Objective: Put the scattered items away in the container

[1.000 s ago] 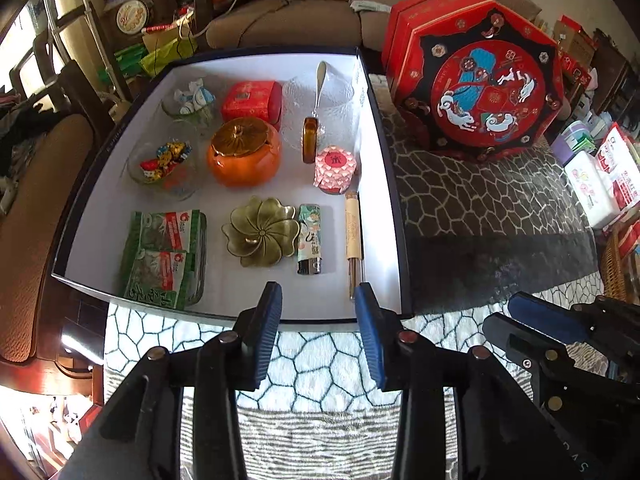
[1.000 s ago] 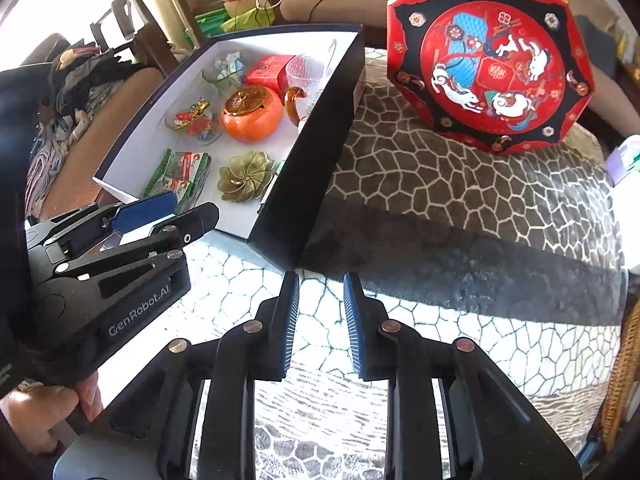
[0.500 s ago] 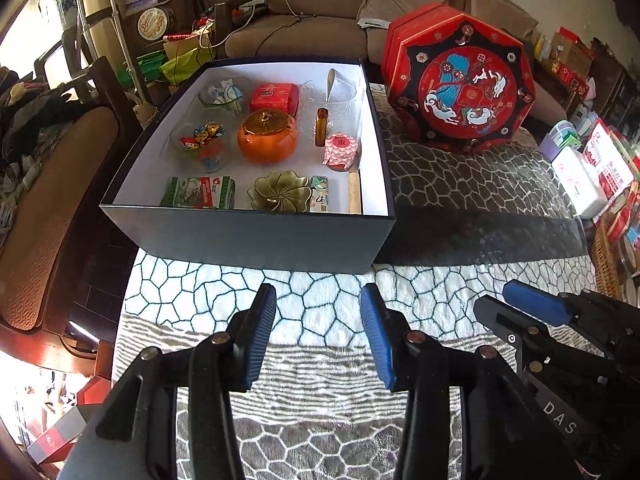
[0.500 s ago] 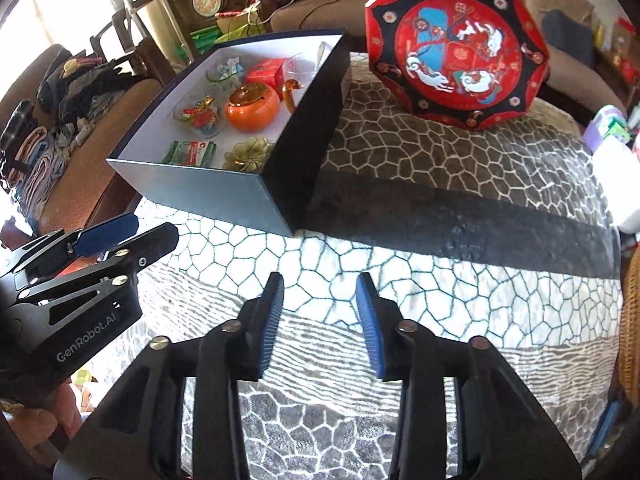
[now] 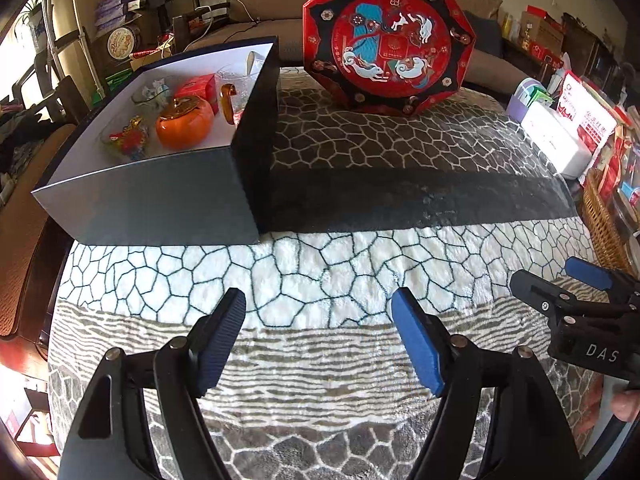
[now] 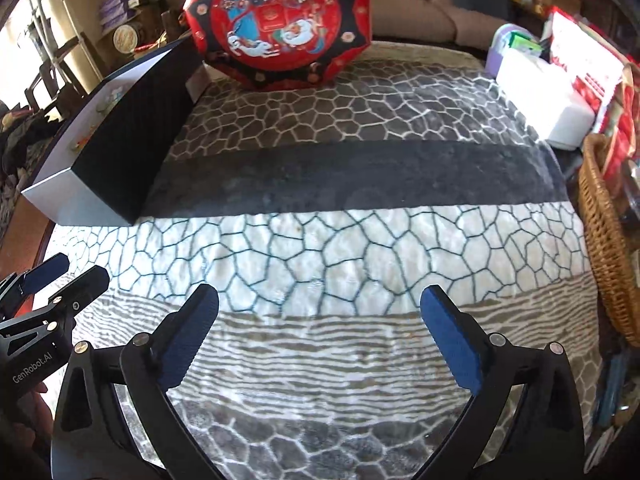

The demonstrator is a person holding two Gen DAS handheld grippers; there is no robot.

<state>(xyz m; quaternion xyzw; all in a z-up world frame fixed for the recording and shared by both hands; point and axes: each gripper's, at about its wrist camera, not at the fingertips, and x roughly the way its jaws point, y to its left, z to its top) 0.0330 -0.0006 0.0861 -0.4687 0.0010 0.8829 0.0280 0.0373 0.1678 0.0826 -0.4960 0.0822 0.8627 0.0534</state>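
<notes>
My left tongs (image 5: pixel 318 306) hang over the patterned blanket (image 5: pixel 340 272) with their jaws apart; they have just been opening and nothing lies between the blue pads. The container, a dark box (image 5: pixel 160 196) with a white inside, sits up and to the left of them, well apart, its near wall facing me. Over that wall I can see an orange pumpkin-shaped jar (image 5: pixel 184 122), a small dish of wrapped sweets (image 5: pixel 128 138), a red packet (image 5: pixel 198 86) and a glass cup (image 5: pixel 236 88) with an amber handle, all inside the box. The rest of the box floor is hidden by the near wall. To the right of the box, at the far side of the blanket, a red octagonal tin (image 5: pixel 388 38) stands tilted up. Further right a white box (image 5: pixel 556 140) lies at the blanket's edge, and a wicker basket (image 5: pixel 600 216) stands beside it.

My right tongs (image 6: pixel 320 300) also hang over bare blanket, jaws spread wide, having just been opening, with nothing between them. From there the dark box lies far up to the left, the tin behind it. The stretch of blanket between either pair of tongs and the box carries no loose item that I can see. In the left view my right tongs show at the right edge, held by a hand (image 5: pixel 626 404).
</notes>
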